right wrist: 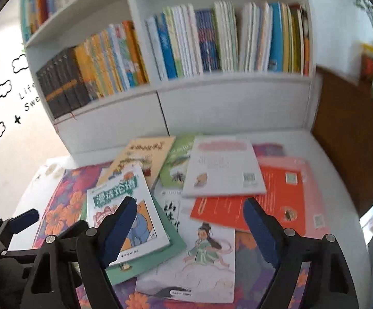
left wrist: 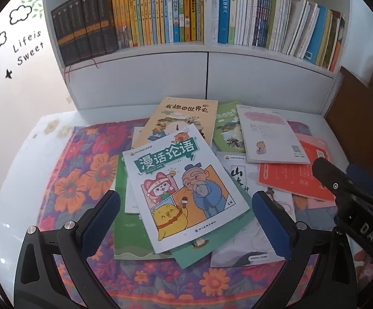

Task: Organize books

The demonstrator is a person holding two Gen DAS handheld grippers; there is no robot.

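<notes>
Several thin picture books lie in a loose pile on a flowered cloth (left wrist: 83,180). On top sits a white cartoon book (left wrist: 183,188) with a teal title; it also shows in the right wrist view (right wrist: 124,213). A tan book (left wrist: 183,121), a green book (left wrist: 227,131), a white booklet (left wrist: 271,136) and an orange-red book (left wrist: 289,177) lie behind. My left gripper (left wrist: 186,221) is open and empty above the cartoon book. My right gripper (right wrist: 190,228) is open and empty above a white book with a robed girl (right wrist: 204,252); it shows in the left wrist view (left wrist: 341,180).
A white bookshelf (left wrist: 207,49) packed with upright books stands behind the table. A brown wooden panel (left wrist: 359,121) is at the right. A wall with cloud stickers (left wrist: 18,38) is at the left.
</notes>
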